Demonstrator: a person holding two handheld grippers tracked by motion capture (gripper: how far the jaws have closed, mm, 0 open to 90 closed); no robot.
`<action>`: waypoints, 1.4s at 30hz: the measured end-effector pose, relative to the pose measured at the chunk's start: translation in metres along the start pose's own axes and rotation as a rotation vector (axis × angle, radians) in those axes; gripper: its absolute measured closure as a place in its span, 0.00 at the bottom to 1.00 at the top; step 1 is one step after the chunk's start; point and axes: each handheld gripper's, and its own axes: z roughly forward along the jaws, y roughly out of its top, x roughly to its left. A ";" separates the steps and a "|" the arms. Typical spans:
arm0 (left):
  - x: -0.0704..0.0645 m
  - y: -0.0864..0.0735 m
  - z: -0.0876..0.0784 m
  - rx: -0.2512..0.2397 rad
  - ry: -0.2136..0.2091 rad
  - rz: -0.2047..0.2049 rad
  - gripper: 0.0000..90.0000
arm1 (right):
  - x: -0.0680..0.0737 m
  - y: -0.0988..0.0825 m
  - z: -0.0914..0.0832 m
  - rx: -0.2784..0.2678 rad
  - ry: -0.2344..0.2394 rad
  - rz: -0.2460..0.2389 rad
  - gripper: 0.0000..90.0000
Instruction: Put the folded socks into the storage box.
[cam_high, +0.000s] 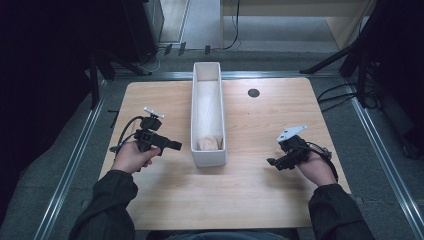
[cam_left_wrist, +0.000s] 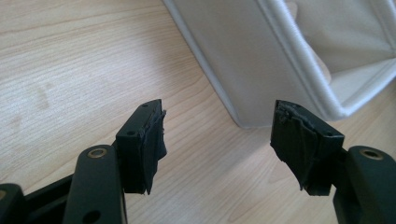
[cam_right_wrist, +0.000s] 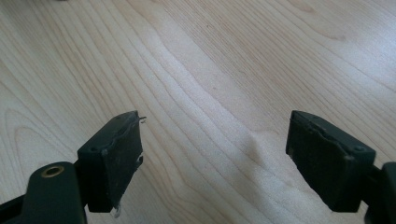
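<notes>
A long white fabric bin stands lengthwise down the middle of the wooden table. A pale, beige folded item lies inside at its near end. My left gripper is held left of the bin, pointing at its near end, jaws open and empty. In the left gripper view the gripper frames the bin's near corner, a short way off. My right gripper hovers at the right side of the table, open and empty; in the right gripper view it looks down on bare wood.
A small black round hole sits in the table's far right part. Metal rails run along both sides of the table. Dark stands and cables crowd the floor beyond the far corners.
</notes>
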 end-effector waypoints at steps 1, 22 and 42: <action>0.001 -0.001 0.001 0.001 0.003 -0.002 0.38 | 0.000 0.000 0.000 0.001 0.000 0.001 0.21; 0.031 -0.036 0.006 -0.034 0.047 -0.019 0.40 | -0.001 -0.001 0.000 0.002 0.002 0.003 0.21; 0.042 -0.051 0.006 -0.043 0.041 -0.043 0.38 | -0.002 0.000 -0.004 -0.024 0.005 0.015 0.21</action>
